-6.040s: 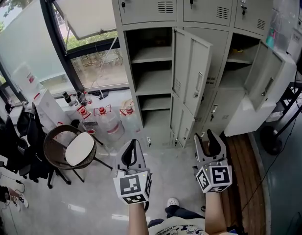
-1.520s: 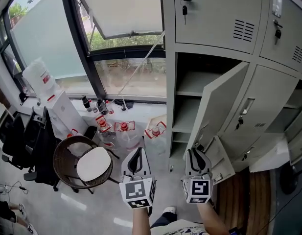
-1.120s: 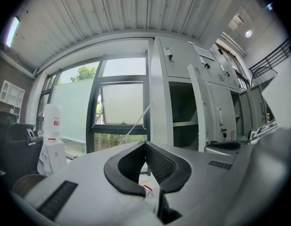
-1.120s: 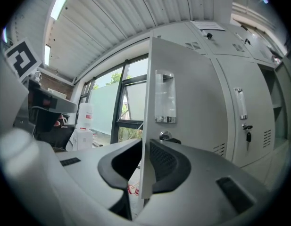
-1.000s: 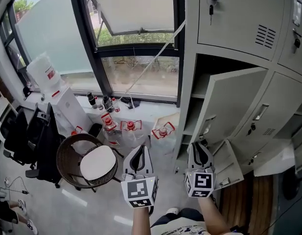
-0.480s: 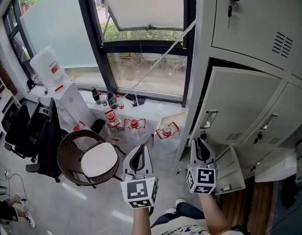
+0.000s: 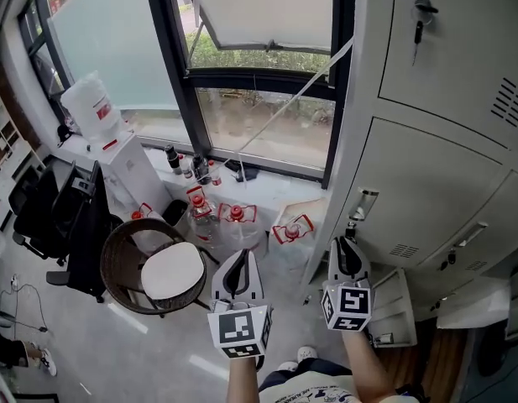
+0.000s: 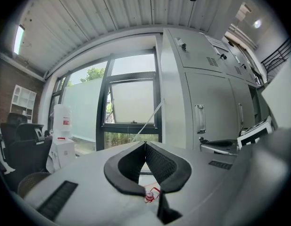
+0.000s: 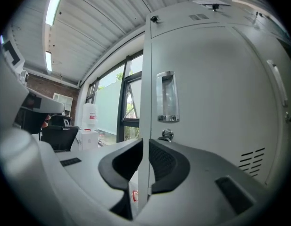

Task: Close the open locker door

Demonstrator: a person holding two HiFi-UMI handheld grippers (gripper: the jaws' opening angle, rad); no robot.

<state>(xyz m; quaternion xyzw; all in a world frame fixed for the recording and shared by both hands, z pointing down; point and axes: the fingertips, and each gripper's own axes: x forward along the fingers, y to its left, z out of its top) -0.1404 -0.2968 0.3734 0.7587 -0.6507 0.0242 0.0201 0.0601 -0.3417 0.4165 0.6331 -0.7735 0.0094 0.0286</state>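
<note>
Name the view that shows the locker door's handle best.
Right gripper view: the handle sits close and head-on on the locker door. The head view shows it small, from steeply above; the left gripper view shows it thin, far off at an angle.

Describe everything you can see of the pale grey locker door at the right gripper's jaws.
The locker door looks like pale grey painted sheet metal, flat and plain. It stands upright, about flush with the locker front; whether it is latched cannot be told. Near its free edge sit a chrome-framed handle and, below it, a small round lock. Vent slots lie low on the panel. The right gripper pinches that free edge between its jaws.
</note>
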